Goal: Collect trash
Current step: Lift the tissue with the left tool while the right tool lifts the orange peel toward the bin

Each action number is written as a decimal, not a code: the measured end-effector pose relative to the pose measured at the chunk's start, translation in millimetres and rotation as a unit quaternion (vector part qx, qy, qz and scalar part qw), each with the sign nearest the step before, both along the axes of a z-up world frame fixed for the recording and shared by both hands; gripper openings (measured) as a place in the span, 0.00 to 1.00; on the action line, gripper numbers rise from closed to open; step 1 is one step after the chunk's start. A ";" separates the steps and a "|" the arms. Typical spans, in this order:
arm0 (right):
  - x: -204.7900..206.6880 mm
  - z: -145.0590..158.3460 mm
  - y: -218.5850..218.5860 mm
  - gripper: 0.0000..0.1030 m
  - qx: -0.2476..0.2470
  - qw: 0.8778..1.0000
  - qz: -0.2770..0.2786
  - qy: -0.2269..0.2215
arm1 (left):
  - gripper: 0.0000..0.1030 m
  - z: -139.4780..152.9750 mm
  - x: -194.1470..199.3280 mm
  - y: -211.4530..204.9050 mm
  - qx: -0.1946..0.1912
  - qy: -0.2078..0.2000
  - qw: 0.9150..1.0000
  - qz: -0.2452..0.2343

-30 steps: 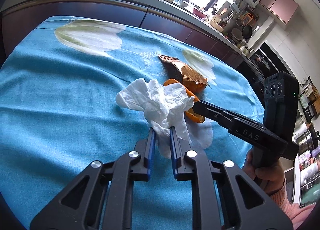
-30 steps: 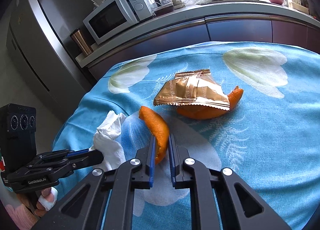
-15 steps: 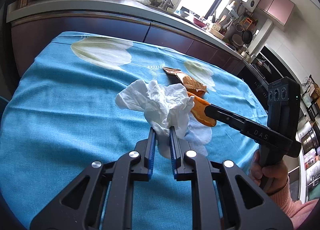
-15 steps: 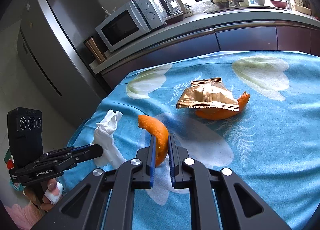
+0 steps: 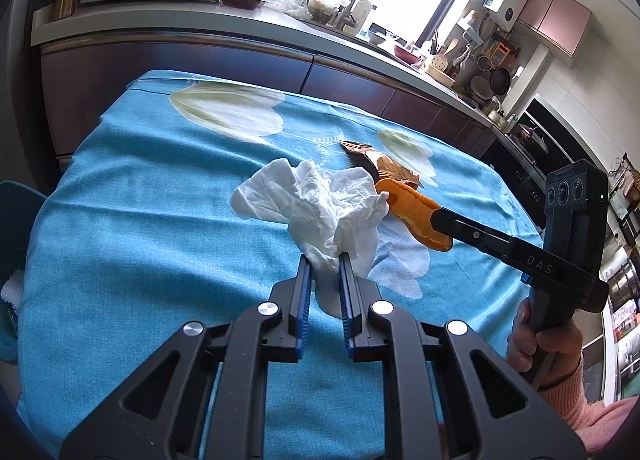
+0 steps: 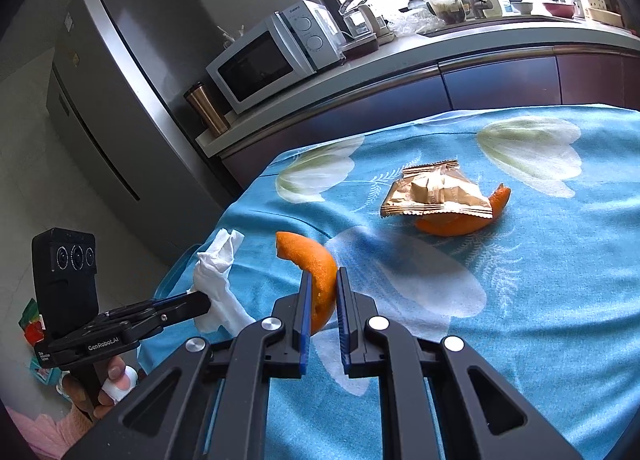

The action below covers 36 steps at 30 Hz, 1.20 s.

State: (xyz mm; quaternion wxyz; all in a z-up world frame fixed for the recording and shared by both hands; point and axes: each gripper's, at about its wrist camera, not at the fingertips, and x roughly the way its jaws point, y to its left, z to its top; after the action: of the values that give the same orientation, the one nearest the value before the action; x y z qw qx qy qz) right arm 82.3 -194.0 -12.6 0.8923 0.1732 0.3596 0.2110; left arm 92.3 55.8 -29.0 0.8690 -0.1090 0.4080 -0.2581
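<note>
Orange peel, white tissue and gold foil make up the litter in a home kitchen: two pieces of peel, one tissue, one wrapper. One crumpled white tissue (image 5: 320, 212) is pinched between the narrow jaws of the left gripper (image 5: 323, 260), bunched above the fingertips and clear of the blue flowered tablecloth (image 5: 140, 220). One curved orange peel piece (image 6: 316, 276) is clamped in the right gripper (image 6: 322, 280), jaws drawn close on its lower end, the tip curling up and away to the left of the fingers. Seen from the left wrist, that peel sits just right of the tissue, almost touching it.

Ahead of the right gripper and to its right, well apart from both tools, one gold snack wrapper (image 6: 434, 194) lies flat on the cloth, overlapping a second orange peel piece (image 6: 460, 222) that shows beneath its near edge and right side. Each tool is carried by one hand: the person's right hand (image 5: 540, 344) in a pink sleeve, the left hand (image 6: 102, 384) low at the table's edge. Beyond the table, one microwave (image 6: 276, 56) stands on the counter beside one copper tumbler (image 6: 206, 108), with one steel refrigerator (image 6: 112, 100) further left.
</note>
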 end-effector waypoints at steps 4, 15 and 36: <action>-2.3 1.1 3.7 0.10 0.003 1.000 0.005 -0.003 | 0.14 -0.5 -2.1 5.8 0.002 0.000 1.000 0.006; -6.8 6.3 16.1 0.10 0.012 1.000 0.019 -0.012 | 0.14 4.4 -12.2 20.8 0.009 -0.007 1.000 0.022; -4.5 7.3 47.1 0.10 0.018 0.999 0.047 -0.013 | 0.14 5.7 -25.7 48.5 0.019 -0.011 0.998 0.054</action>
State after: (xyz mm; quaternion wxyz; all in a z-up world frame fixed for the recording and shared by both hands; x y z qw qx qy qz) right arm 77.8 -146.8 -5.3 0.8826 0.1695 0.3517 0.2620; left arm 66.6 104.3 -23.3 0.8881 -0.1113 0.3963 -0.2046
